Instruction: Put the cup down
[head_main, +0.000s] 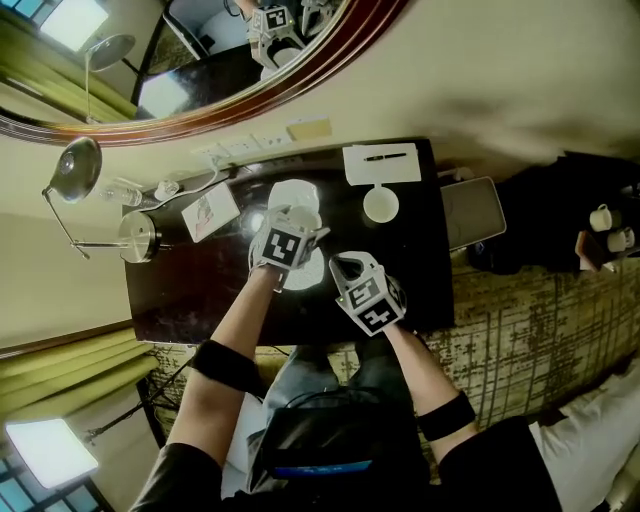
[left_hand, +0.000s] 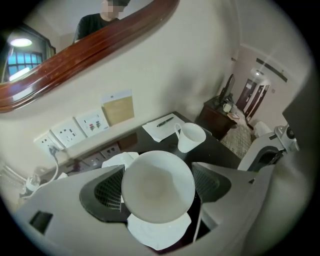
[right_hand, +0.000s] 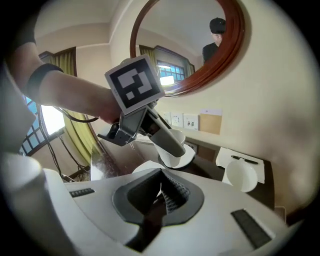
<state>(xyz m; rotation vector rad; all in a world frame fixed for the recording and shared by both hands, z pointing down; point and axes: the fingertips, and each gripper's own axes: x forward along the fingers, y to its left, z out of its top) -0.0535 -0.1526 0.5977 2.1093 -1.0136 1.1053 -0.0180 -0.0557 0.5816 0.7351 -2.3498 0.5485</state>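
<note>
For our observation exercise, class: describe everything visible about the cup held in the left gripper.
The cup is white, glossy like ceramic, round-rimmed and empty. It sits mouth-up, clamped at its sides between the jaws of the left gripper, over a white saucer; whether they touch is unclear. No handle shows.

Left forearm (head_main: 235, 335) and right forearm (head_main: 420, 375) reaching forward side by side, left tongs (head_main: 297, 220) pitched steeply down, jaws clamped on a white cup (left_hand: 157, 185), right tongs (right_hand: 161, 192) alongside, jaws pressed together, empty

Bare tabletop (head_main: 195, 290) between lamp (head_main: 140, 237) and saucer (left_hand: 159, 232); spare cup (head_main: 381, 204) farther right.
</note>
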